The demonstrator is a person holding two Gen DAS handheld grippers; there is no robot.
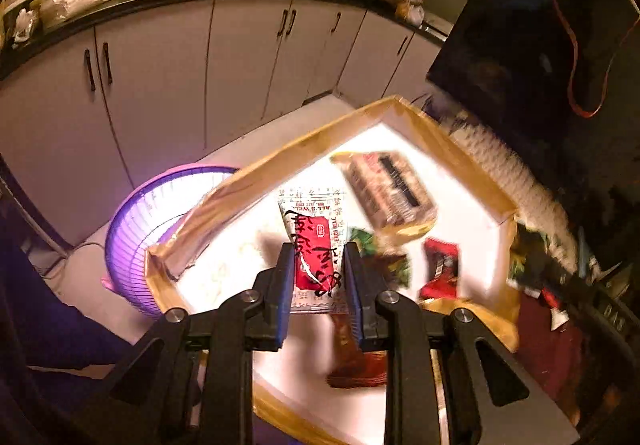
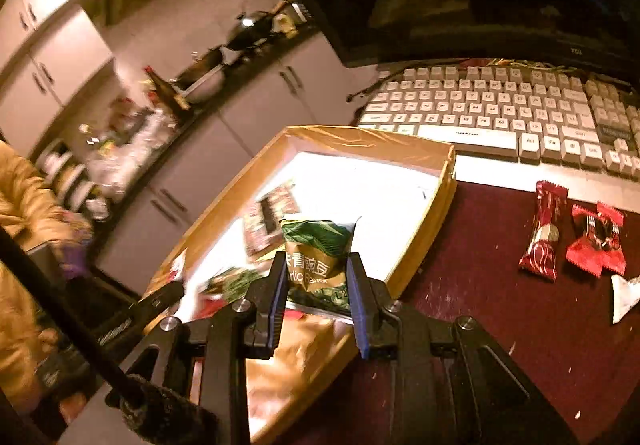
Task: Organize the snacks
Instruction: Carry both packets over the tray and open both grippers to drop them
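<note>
Two grippers are each clamped on a snack packet above the shallow box [image 1: 256,173].

Left wrist view: a purple basket [image 1: 160,221] stands at nine o'clock, just outside the box's near wall. The left gripper [image 1: 318,257] at six o'clock pinches a white-and-red sachet [image 1: 314,233] between nearly closed pads. Inside the box, a tan biscuit pack [image 1: 390,189] lies at one o'clock and a red wrapper [image 1: 440,269] at three o'clock.

Right wrist view: the right gripper [image 2: 318,265] grips a green pea packet [image 2: 318,253], held upright over the box rim [image 2: 424,241]. On the maroon cloth [image 2: 480,325] at three o'clock lie a dark red bar [image 2: 542,231] and red candies [image 2: 598,241], close together. A keyboard [image 2: 500,109] sits at one o'clock.
</note>
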